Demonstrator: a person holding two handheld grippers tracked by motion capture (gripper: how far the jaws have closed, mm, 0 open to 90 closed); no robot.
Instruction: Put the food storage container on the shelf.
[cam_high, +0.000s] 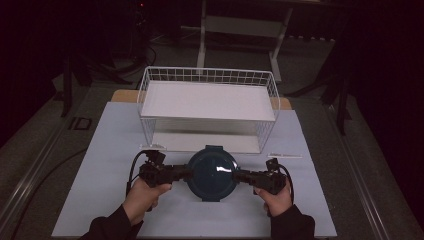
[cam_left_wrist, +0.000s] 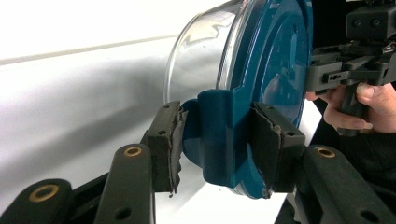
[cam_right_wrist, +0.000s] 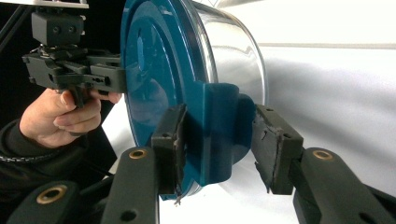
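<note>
the round clear glass container with a dark teal plastic lid (cam_high: 212, 173) sits just before the white wire basket (cam_high: 207, 107), its 2 side clasps clamped by the left gripper (cam_high: 181, 173) and right gripper (cam_high: 242, 175).

The container (cam_high: 212, 172) underside is hidden in the high view by its own blue lid (cam_high: 212, 170); any contents cannot be told. In the left gripper view the container's top is cut off by the upper edge, and part of the clip (cam_left_wrist: 215, 135) is covered by the pads (cam_left_wrist: 275, 147). In the right gripper view the lid is cut off at the top. The rack (cam_high: 207, 110) lower shelf is largely hidden by the upper one. The small strip (cam_high: 285, 156) is too small to be identified. The background is lost in darkness.
</note>
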